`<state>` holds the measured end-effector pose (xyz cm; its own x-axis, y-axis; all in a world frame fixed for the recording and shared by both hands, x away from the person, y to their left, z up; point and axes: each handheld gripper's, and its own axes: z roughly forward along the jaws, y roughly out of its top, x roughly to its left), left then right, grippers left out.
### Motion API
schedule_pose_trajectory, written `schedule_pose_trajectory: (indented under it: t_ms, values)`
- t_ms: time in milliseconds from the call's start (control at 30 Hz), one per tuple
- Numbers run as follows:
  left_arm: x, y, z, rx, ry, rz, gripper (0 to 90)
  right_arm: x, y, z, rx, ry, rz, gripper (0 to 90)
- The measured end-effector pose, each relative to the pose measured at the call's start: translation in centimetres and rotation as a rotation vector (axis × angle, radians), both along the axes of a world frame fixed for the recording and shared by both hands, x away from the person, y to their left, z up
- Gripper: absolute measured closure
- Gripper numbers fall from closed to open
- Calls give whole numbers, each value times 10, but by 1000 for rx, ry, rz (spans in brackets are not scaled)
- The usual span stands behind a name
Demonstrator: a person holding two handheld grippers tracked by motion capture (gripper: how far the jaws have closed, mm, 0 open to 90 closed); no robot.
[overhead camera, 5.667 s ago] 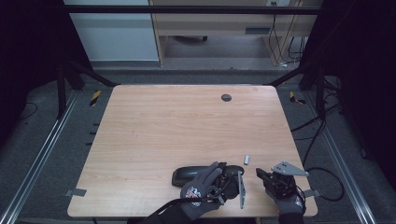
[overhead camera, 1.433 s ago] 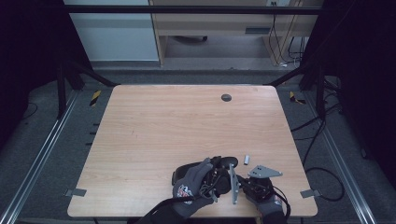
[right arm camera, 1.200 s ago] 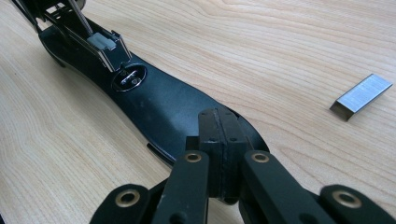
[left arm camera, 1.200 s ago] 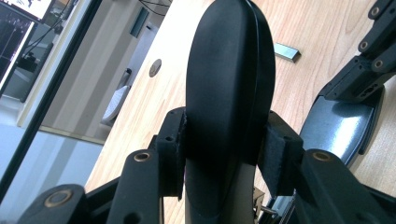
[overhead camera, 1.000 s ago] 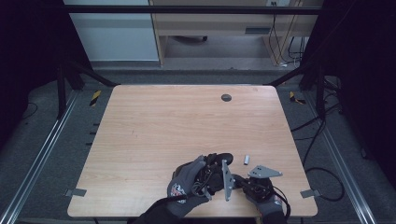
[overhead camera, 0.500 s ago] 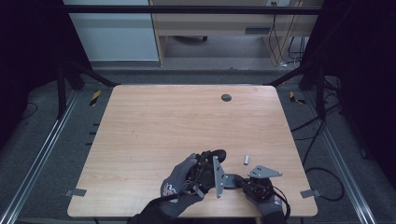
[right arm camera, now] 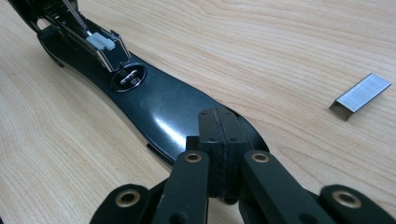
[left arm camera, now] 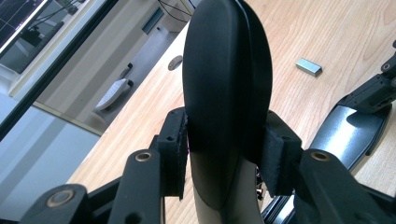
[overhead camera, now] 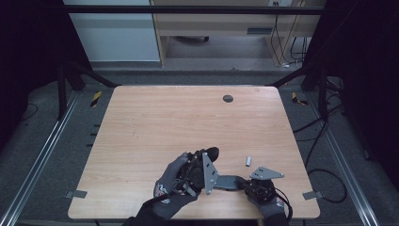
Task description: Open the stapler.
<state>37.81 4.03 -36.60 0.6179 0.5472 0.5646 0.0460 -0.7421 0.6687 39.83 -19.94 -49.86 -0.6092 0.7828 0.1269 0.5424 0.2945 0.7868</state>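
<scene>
The left gripper (left arm camera: 224, 158) pinches the black top arm of a stapler (left arm camera: 227, 93) between its two pads, the arm swung up and standing on edge between them. The right gripper (right arm camera: 219, 154) has its jaws pressed flat together, their tips resting on the rear end of the stapler's glossy black base (right arm camera: 159, 109), which lies flat on the table; at the base's far end the metal anvil plate and the open magazine with its spring show. A short strip of staples (right arm camera: 360, 95) lies on the wood just beside the base, apart from it. In the high view the left gripper (overhead camera: 203, 170) sits in a gloved hand (overhead camera: 175, 183) whose cuff carries red and white lettering too small to read, and the right gripper (overhead camera: 237, 181) lies low beside it, close to the near edge of the table (overhead camera: 155, 122). The stapler sits near that edge, right of centre — the rest of the pale wood-grain top is open, with a round dark grommet (overhead camera: 227, 98) near the far edge. Beyond lie grey carpet, dark frame rails, cables and a wooden desk.
</scene>
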Motion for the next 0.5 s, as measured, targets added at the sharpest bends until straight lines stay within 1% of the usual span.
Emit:
schedule_pose_trajectory:
  t_ms: [333, 500]
  values:
    - [0, 7, 3, -28, 7, 10, 576, 0, 0, 0, -1, 0, 1, 900]
    - [0, 13, 5, -52, 12, 18, 576, 0, 0, 0, -1, 1, 1, 900]
